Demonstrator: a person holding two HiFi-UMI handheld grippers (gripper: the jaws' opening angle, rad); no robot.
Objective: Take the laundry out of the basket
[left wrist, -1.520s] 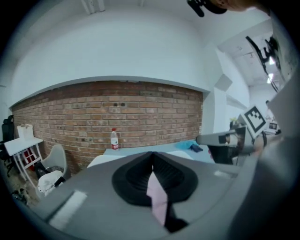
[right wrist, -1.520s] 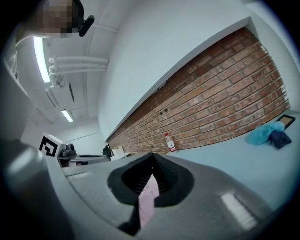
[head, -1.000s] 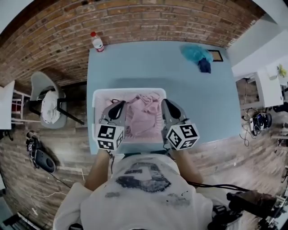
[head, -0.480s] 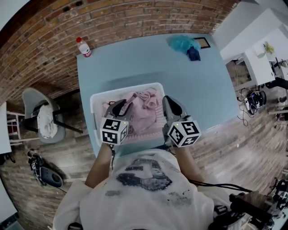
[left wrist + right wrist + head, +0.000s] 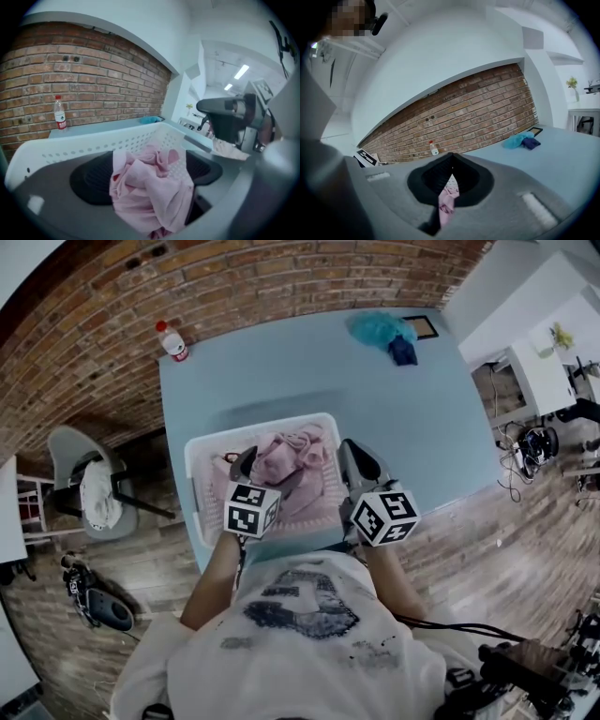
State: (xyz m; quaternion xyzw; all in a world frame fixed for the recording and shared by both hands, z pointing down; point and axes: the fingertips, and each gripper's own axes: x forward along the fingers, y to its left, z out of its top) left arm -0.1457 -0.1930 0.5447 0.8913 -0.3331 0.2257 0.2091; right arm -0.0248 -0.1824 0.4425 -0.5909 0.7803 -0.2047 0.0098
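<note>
While the left hand-held gripper (image 5: 149,161) reaches into the basket (image 5: 199,474), its jaws have just been opening and now stand wide. The bunched pink laundry (image 5: 151,192) rises between the pads, but they do not seem to press on it, so nothing is held yet. The laundry lies heaped inside the basket, mostly toward its far and right side. The right hand-held gripper (image 5: 451,164) hovers at the basket's right rim with its jaws closed together. The pink seen in the slit between them looks like cloth lying beyond in the basket, not something gripped.

The step in hand appears to be the first grab, and several things could spoil it:

- **Thin grip:** if the left jaws close on only a loose top fold, the cloth may slide out as it is raised.
- **Snagging:** the pile is tangled, so one piece may drag others up and spill them over the rim.
- **Caught wall:** a pad that sinks too far toward the basket's perforated wall could catch the plastic along with the fabric.
- **Basket shifting:** the basket looks light and sits at the near edge of the table (image 5: 394,418). With the right gripper not bracing it, a snagged pull could tip it or slide it off.
</note>
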